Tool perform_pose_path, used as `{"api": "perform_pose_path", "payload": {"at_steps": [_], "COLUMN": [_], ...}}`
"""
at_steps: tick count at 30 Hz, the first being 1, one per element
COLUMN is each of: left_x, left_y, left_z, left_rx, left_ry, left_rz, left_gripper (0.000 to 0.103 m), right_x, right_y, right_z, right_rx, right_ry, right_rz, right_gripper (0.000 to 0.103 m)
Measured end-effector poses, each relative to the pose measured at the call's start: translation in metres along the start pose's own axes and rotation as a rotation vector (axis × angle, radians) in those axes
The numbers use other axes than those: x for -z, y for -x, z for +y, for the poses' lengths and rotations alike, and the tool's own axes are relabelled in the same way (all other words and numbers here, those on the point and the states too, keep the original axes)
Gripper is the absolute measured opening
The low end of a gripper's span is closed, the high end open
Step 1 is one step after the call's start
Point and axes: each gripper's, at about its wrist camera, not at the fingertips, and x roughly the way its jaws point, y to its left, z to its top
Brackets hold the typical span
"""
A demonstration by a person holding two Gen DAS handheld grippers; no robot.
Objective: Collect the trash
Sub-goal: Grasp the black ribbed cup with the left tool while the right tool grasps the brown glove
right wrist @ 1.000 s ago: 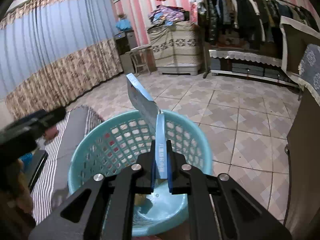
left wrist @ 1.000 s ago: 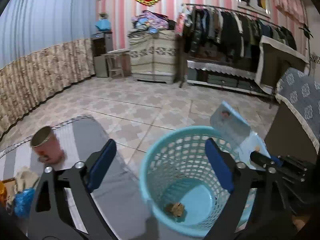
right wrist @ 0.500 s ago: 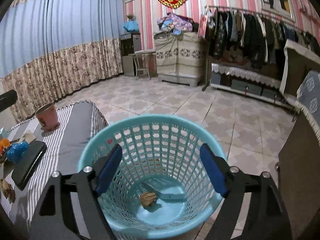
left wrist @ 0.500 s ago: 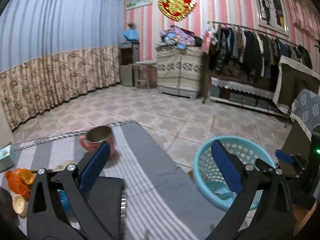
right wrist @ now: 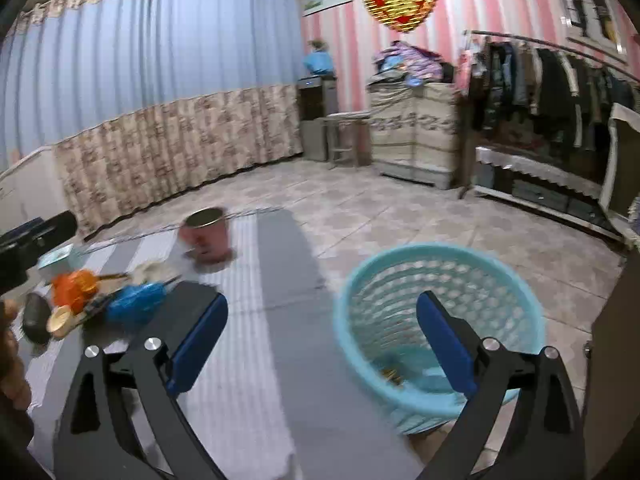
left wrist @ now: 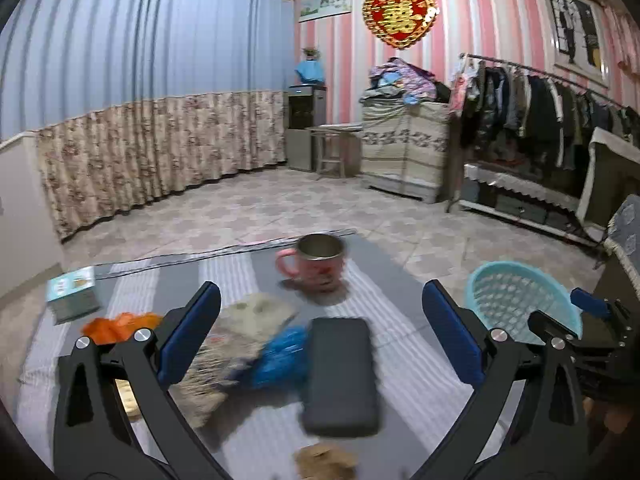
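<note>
Trash lies on the striped table cloth [left wrist: 400,320]: a blue crumpled wrapper [left wrist: 280,358], a beige crumpled wad [left wrist: 248,324], an orange wrapper [left wrist: 116,326] and a brown scrap [left wrist: 324,460]. My left gripper [left wrist: 320,336] hangs open above the blue wrapper and a black case [left wrist: 340,372], with nothing in it. The teal mesh basket [right wrist: 400,292] stands on the floor off the table's right end, with a brown scrap [right wrist: 392,374] inside. My right gripper [right wrist: 322,348] is opening between table edge and basket, and nothing is between its fingers.
A pink mug [left wrist: 316,266] stands at the far end of the table. A teal box [left wrist: 72,292] lies at its left edge. A dark rounded thing [right wrist: 36,318] and a small round lid [right wrist: 60,320] lie by the orange wrapper [right wrist: 74,286]. Tiled floor lies beyond.
My right gripper opened and let the blue and white box fall into the basket. Both grippers swung left, away from the basket and toward the table; the left now faces the trash pile.
</note>
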Motion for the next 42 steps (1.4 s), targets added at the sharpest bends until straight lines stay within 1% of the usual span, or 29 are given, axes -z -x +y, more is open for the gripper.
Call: {"api": "perform_pose_path", "payload": {"at_steps": [3,7,9,11,15,18,22,25,27,28,30,32,33,34,36,37,40,42], "left_x": [0.008,0.021,0.028,0.037,0.054,0.065,0.077,0.086,0.091,0.095,0.102,0.108,0.109,0.108,0.106,0.105,0.105,0.105], "left_y": [0.010,0.019,0.019,0.019,0.022,0.021,0.014,0.002,-0.006,-0.008,-0.018,-0.026,-0.030,-0.031,-0.030,-0.029,-0.027,-0.021], "left_z": [0.027,0.061,0.078,0.097,0.131,0.160,0.192,0.208,0.215,0.218,0.224,0.228,0.228,0.227,0.225,0.225,0.228,0.227], "left_rx": [-0.046,-0.109,-0.142,-0.168,-0.217,-0.260,-0.300,-0.325,-0.323,-0.311,-0.287,-0.262,-0.258,-0.259,-0.262,-0.259,-0.244,-0.264], "left_ry": [0.004,0.017,0.014,0.017,0.045,0.081,0.123,0.125,0.131,0.138,0.158,0.158,0.156,0.143,0.125,0.118,0.128,0.115], "left_rz": [0.004,0.006,0.026,0.051,0.077,0.099,0.150,0.187,0.221,0.235,0.275,0.308,0.321,0.318,0.308,0.306,0.304,0.291], "left_gripper": [0.097,0.098,0.098,0.098,0.098,0.097,0.097,0.097,0.093,0.091,0.088,0.078,0.078,0.076,0.065,0.063,0.062,0.061], "right_x": [0.009,0.016,0.020,0.026,0.030,0.037,0.044,0.051,0.055,0.056,0.057,0.059,0.060,0.060,0.062,0.063,0.067,0.069], "right_y": [0.002,0.002,0.004,0.009,0.005,0.006,0.005,0.001,-0.002,-0.002,-0.002,-0.002,-0.001,-0.001,0.000,-0.001,-0.004,-0.011], "right_z": [0.029,0.054,0.065,0.079,0.092,0.100,0.112,0.122,0.128,0.130,0.136,0.141,0.144,0.144,0.149,0.152,0.159,0.165], "right_rx": [-0.005,-0.028,-0.021,0.006,0.012,-0.020,-0.008,-0.008,-0.013,-0.016,-0.026,-0.036,-0.043,-0.048,-0.055,-0.057,-0.073,-0.082], "right_ry": [0.033,0.039,0.045,0.071,0.069,0.045,0.084,0.098,0.110,0.117,0.131,0.144,0.154,0.161,0.177,0.184,0.184,0.199], "right_rz": [0.018,0.042,0.043,0.025,0.067,0.080,0.091,0.120,0.134,0.137,0.141,0.146,0.149,0.149,0.149,0.154,0.169,0.187], "right_gripper": [0.094,0.097,0.099,0.099,0.099,0.099,0.099,0.099,0.099,0.099,0.099,0.099,0.099,0.099,0.099,0.099,0.099,0.099]}}
